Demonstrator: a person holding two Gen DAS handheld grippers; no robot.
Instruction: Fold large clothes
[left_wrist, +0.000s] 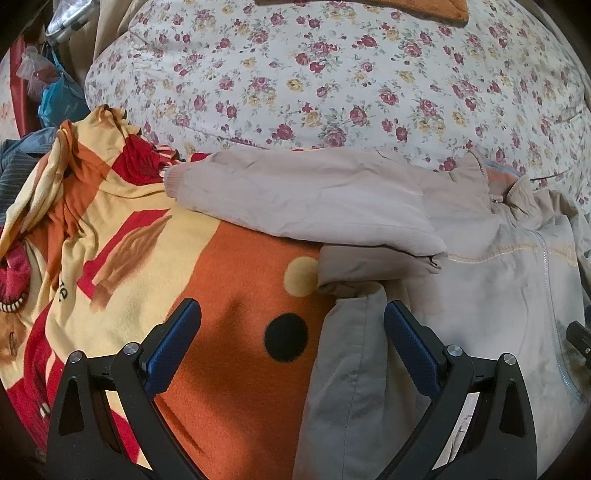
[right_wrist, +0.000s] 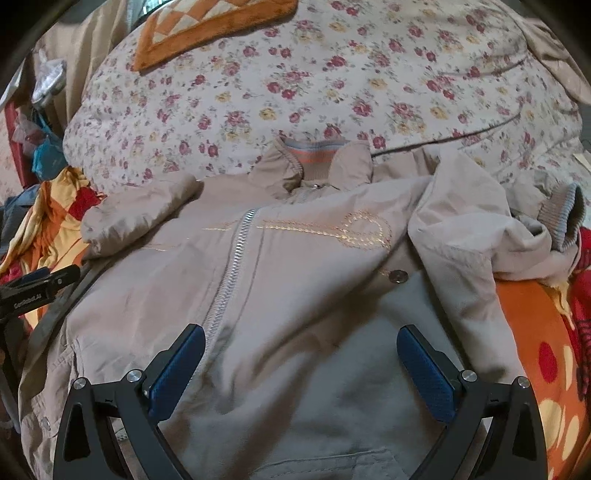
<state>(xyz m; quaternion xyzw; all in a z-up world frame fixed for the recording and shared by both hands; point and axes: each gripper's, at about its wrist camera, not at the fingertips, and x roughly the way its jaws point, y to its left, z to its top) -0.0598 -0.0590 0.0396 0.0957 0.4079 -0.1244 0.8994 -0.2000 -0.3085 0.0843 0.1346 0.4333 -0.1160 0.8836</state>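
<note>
On orange blanket (left_wrist: 229, 369): beige jacket (right_wrist: 295, 295) spread front-up, zipped, one sleeve (left_wrist: 303, 195) folded across; left gripper (left_wrist: 291, 325) fingers apart, right gripper (right_wrist: 301, 350) fingers apart, both holding nothing

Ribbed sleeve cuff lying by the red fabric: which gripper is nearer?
Right. The right gripper hovers open over the jacket front, cuff off its right; the left gripper sits at the jacket's opposite edge.
</note>
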